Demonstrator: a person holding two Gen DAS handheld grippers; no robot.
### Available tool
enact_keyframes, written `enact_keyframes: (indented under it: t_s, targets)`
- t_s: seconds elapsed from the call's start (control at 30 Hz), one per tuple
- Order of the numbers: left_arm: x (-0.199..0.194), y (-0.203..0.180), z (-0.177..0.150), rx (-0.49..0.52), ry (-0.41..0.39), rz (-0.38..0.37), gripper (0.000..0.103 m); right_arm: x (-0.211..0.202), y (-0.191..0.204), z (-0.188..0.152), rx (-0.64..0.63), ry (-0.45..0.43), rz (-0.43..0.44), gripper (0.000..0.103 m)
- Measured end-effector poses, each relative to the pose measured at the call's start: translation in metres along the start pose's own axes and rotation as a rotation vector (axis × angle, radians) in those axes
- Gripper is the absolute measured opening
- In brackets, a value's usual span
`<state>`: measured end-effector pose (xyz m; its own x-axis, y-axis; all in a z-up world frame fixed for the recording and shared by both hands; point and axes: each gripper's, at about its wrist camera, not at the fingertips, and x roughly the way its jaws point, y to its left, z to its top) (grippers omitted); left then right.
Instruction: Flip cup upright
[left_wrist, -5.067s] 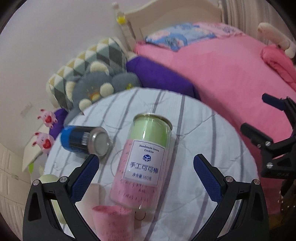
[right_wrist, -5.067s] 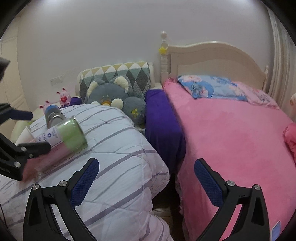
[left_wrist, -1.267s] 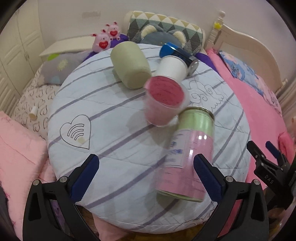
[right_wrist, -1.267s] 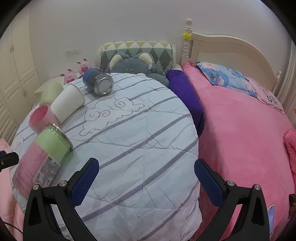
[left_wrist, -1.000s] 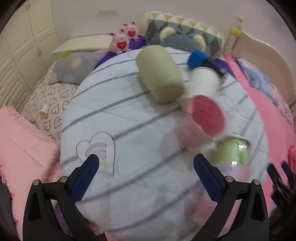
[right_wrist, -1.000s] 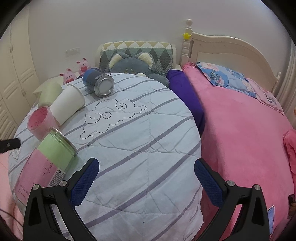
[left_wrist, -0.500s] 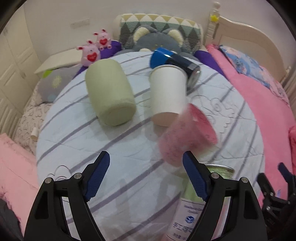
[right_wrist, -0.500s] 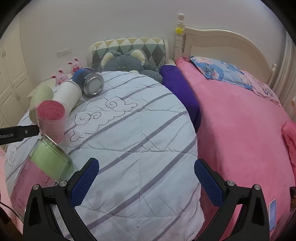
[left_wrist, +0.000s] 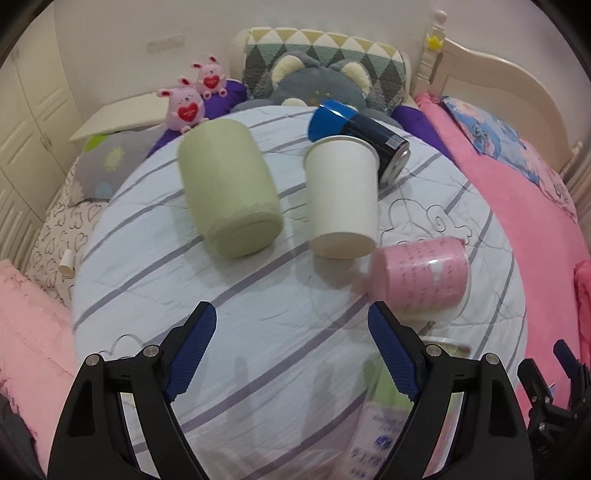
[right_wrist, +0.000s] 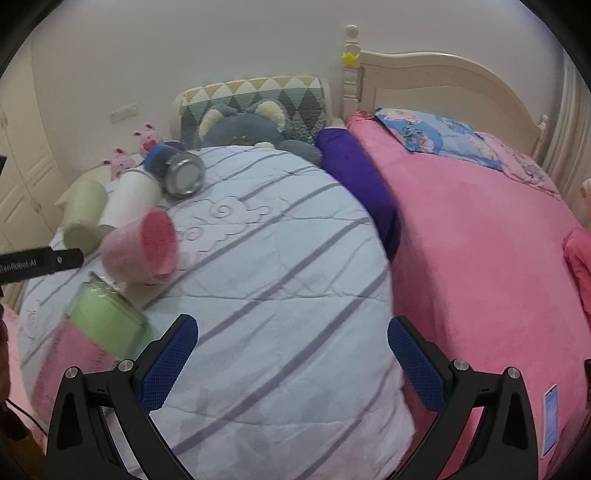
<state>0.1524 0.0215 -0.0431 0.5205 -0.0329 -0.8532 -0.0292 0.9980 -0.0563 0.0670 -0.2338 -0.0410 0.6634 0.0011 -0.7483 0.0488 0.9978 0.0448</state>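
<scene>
Left wrist view: the left hand-held gripper (left_wrist: 291, 350) has its two blue-padded fingers spread wide with nothing between them, hovering over the near part of a round cushion with a pale blue cover and purple stripes (left_wrist: 258, 314). The translucent pink plastic cup (left_wrist: 419, 273) lies on its side on this cushion, just beyond and to the right of the right finger's tip and apart from it; its outline is blurred. Just to its left lies a white paper cup (left_wrist: 341, 195) on its side, base toward the camera, and left of that a pale green cylinder with a fuzzy surface (left_wrist: 229, 188), also lying down. Behind the white cup lies a dark can with a blue cap (left_wrist: 358, 127). Below the pink cup, partly behind the right finger, is a clear jar with green and pink contents and a white label (left_wrist: 380, 413). Two pink plush bunnies (left_wrist: 192, 98) sit at the far left edge. The right hand-held gripper (left_wrist: 546, 398) shows at the lower right corner.

Right wrist view: the right hand-held gripper (right_wrist: 291, 362) is likewise wide open and holds nothing, over the near edge of the striped cushion (right_wrist: 277, 258). The pink cup (right_wrist: 142, 245) lies well to the far left of it, mouth facing right. The jar (right_wrist: 92, 332) lies near the left finger. A pink bed (right_wrist: 480, 240) fills the right side.
</scene>
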Motion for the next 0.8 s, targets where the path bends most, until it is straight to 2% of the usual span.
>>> enact_keyframes:
  t_s: [0.2, 0.53, 0.8]
  targets:
    - [-0.01, 0.022, -0.015, 0.013, -0.003, 0.01, 0.092, -0.001, 0.034, -0.005, 0.013, 0.081, 0.184, 0.103]
    - [-0.027, 0.068, -0.035, 0.085, -0.028, 0.008, 0.098, 0.001, 0.099, -0.002, -0.006, 0.16, 0.178, 0.103]
    - [-0.023, 0.079, -0.047, 0.142, -0.015, -0.079, 0.1, 0.018, 0.122, 0.003, 0.024, 0.23, 0.098, 0.103]
